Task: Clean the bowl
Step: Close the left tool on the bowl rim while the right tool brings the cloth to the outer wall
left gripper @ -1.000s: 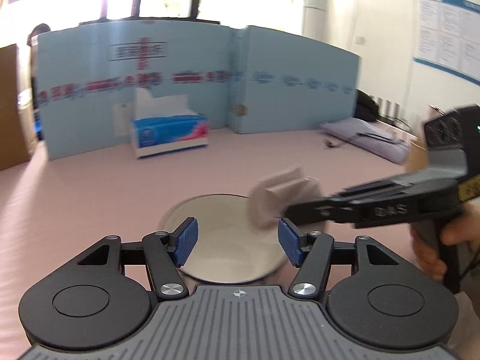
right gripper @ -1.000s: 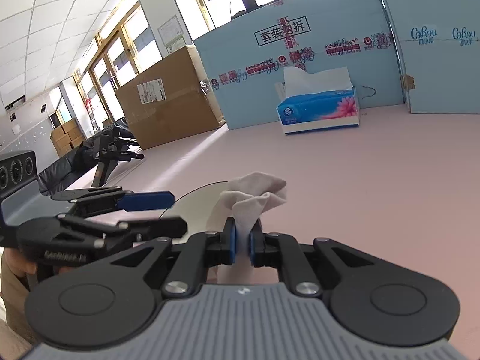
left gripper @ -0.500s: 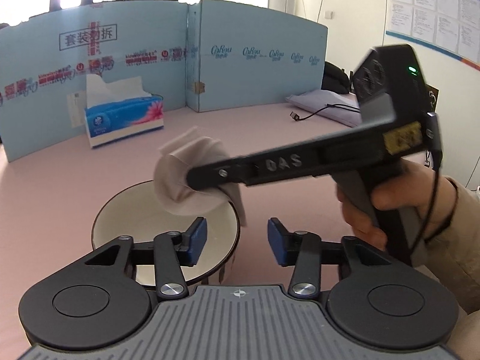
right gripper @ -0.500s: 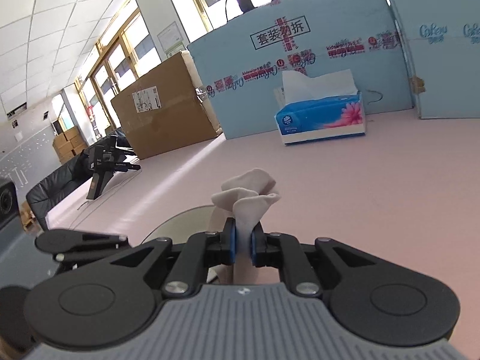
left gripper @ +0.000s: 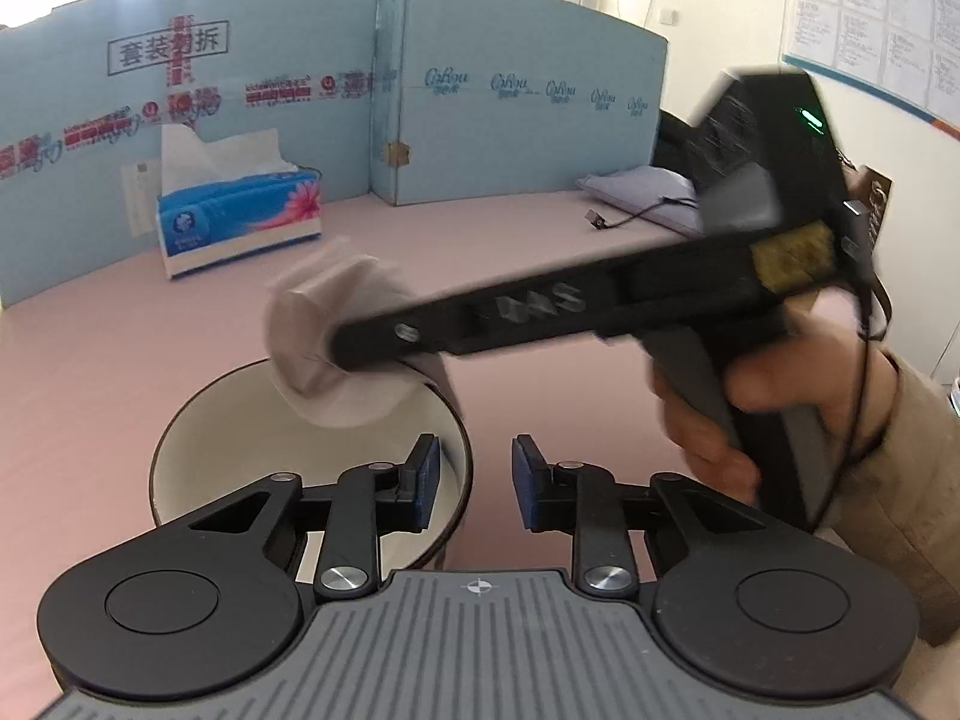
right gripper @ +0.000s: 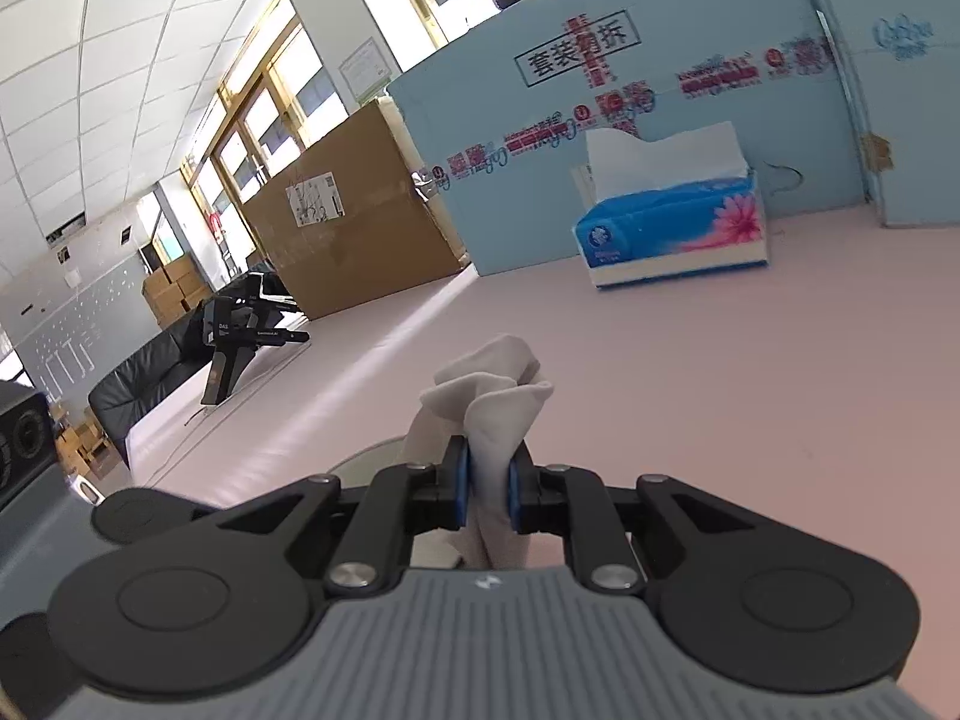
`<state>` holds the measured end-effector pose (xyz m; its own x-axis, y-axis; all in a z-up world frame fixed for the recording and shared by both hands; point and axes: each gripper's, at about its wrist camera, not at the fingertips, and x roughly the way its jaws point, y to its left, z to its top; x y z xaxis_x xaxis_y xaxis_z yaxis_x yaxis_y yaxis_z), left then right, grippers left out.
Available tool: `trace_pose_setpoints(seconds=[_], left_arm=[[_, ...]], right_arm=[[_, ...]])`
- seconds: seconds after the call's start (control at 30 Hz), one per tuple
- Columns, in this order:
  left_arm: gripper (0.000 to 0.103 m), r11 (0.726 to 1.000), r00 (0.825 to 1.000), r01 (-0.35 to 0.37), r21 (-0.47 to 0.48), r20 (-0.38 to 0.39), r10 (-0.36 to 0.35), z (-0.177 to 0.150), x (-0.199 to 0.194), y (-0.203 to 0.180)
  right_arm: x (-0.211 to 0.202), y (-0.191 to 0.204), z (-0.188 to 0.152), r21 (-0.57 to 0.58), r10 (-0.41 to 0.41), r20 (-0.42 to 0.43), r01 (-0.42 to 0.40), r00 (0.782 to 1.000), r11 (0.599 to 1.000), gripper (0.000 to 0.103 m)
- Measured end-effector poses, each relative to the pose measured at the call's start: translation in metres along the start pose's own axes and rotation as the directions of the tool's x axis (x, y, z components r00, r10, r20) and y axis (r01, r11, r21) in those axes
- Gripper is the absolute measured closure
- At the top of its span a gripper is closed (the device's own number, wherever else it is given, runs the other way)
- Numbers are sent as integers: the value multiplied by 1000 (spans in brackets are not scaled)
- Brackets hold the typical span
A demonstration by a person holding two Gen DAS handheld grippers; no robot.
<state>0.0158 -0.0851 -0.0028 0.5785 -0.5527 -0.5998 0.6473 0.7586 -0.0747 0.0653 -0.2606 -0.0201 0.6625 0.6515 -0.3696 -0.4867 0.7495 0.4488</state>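
A white bowl with a dark rim (left gripper: pixel 240 456) stands on the pink table. My left gripper (left gripper: pixel 474 483) is open; its left finger is inside the bowl and its right finger outside, the bowl's near-right wall between them. My right gripper (right gripper: pixel 487 486) is shut on a crumpled white tissue (right gripper: pixel 492 414). In the left wrist view the right gripper (left gripper: pixel 360 342) reaches in from the right and holds the tissue (left gripper: pixel 327 348) over the bowl's far rim. In the right wrist view only a sliver of the bowl (right gripper: pixel 372 459) shows behind the fingers.
A blue tissue box (left gripper: pixel 240 222) (right gripper: pixel 672 228) stands at the back before a blue cardboard screen (left gripper: pixel 510 108). A cable and a folded cloth (left gripper: pixel 642 192) lie at the back right. A spare gripper (right gripper: pixel 240 336) and a brown carton (right gripper: pixel 354 210) stand far left.
My left gripper has come closer and its fingers have narrowed around the bowl's near-right wall. My right gripper has carried the tissue leftward over the bowl's far rim.
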Motion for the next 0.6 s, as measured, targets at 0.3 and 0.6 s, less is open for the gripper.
trace_pose_setpoints(seconds=[0.3,0.6], left_arm=[[87,999,999,32,-24,-34,-33,-1,-5,8],[92,990,993,115,-81,-19,-117,-4,-24,22]], right_arm=[[-37,4,-23,90,8,71,-14,997,996,88],[-56,17,-45,141,9,111,-25,994,990,88]])
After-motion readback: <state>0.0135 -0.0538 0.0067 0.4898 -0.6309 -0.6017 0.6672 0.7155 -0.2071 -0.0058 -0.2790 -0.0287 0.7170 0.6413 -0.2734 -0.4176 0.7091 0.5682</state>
